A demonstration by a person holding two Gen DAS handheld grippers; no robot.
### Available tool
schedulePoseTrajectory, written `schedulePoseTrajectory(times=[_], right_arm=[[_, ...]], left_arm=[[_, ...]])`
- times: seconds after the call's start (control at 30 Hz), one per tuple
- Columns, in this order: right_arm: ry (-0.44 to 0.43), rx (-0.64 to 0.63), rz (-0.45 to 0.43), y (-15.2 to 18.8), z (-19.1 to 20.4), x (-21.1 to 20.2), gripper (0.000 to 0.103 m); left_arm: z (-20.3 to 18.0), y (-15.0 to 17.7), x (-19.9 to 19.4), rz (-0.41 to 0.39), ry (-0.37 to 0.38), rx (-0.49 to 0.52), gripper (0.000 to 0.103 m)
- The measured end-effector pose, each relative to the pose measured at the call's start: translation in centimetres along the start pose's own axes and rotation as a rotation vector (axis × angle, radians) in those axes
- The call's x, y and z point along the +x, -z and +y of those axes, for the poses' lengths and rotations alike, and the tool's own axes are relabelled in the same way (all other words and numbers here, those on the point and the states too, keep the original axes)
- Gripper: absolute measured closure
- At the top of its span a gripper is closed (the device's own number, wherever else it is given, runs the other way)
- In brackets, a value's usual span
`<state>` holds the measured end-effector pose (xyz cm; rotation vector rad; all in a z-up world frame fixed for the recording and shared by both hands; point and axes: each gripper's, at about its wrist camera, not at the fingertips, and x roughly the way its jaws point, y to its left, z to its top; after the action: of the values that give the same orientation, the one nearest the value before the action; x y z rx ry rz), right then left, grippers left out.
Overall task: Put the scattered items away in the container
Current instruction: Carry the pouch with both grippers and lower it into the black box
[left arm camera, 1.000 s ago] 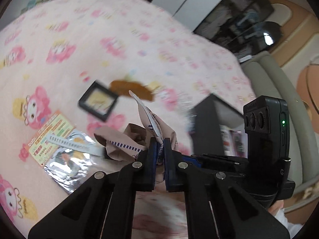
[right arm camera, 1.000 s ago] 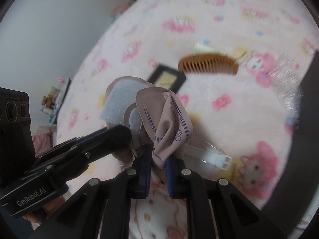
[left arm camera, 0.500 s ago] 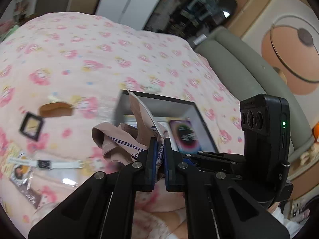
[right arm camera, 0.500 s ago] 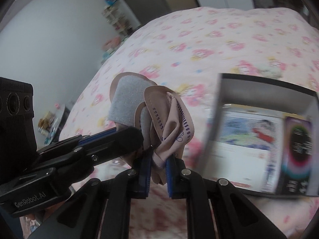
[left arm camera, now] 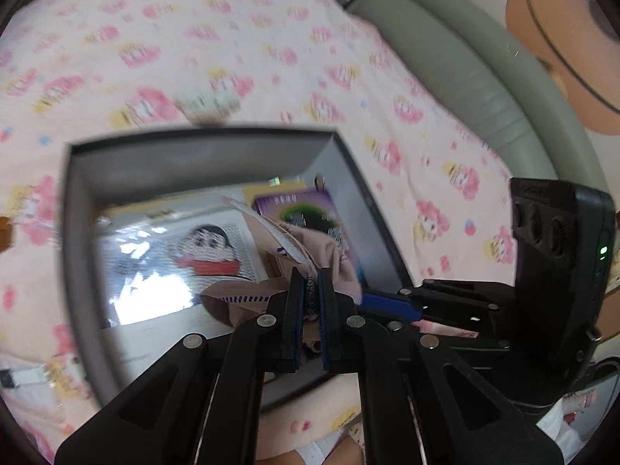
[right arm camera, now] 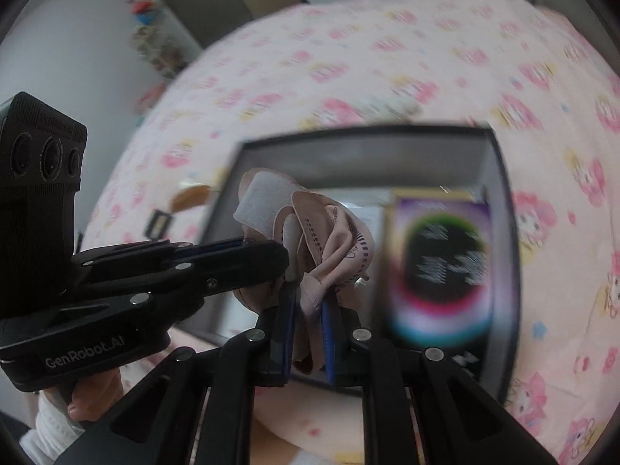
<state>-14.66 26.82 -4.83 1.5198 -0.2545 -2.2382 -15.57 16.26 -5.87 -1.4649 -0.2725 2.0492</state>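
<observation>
Both grippers pinch one crumpled pink fabric piece with purple stitch marks and a grey velcro patch (left arm camera: pixel 310 255) (right arm camera: pixel 329 248). My left gripper (left arm camera: pixel 309 302) is shut on its lower edge. My right gripper (right arm camera: pixel 308 317) is shut on it from the other side; it enters the left wrist view from the right with a blue finger pad (left arm camera: pixel 387 304). The fabric hangs over the open grey box (left arm camera: pixel 77 232) (right arm camera: pixel 500 201), which holds a cartoon-print packet (left arm camera: pixel 193 248) and a purple packet (left arm camera: pixel 306 209) (right arm camera: pixel 441 255).
The box sits on a pink cartoon-print bedspread (left arm camera: pixel 232 58). A brown comb (right arm camera: pixel 192 195) and a small black frame (right arm camera: pixel 158 224) lie left of the box. A white strap (left arm camera: pixel 23 376) lies at the lower left. A grey headboard (left arm camera: pixel 465 77) runs at the right.
Both grippers carried the fabric from above the scattered items to over the open box. The box now fills the middle of both views. Both grips stayed shut.
</observation>
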Motion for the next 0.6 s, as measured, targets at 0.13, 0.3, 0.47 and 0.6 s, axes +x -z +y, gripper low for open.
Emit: schedulePoseTrajectory(times=[0.13, 0.3, 0.47, 0.6], right_arm=[[0.025, 0.143, 0.075, 0.6, -4.4, 2.0, 0.093], [0.077, 0.223, 0.075, 0.7, -6.8, 1.6, 0.091], [0.103, 0.185, 0.011, -0.3, -6.5, 1.6, 0.089], [0.117, 0.164, 0.006, -1.9, -6.3, 2.8, 0.089]], left_arm=[[0.7, 0.4, 4.4, 0.107, -0.012, -0.008, 0.098], [1.1, 1.0, 5.1, 0.166, -0.097, 0.010, 0.069], [1.8, 0.0, 1.7, 0.029, -0.105, -0.018, 0.062], [0.4, -0.9, 3.5, 0.039, -0.215, 0.067, 0.063]])
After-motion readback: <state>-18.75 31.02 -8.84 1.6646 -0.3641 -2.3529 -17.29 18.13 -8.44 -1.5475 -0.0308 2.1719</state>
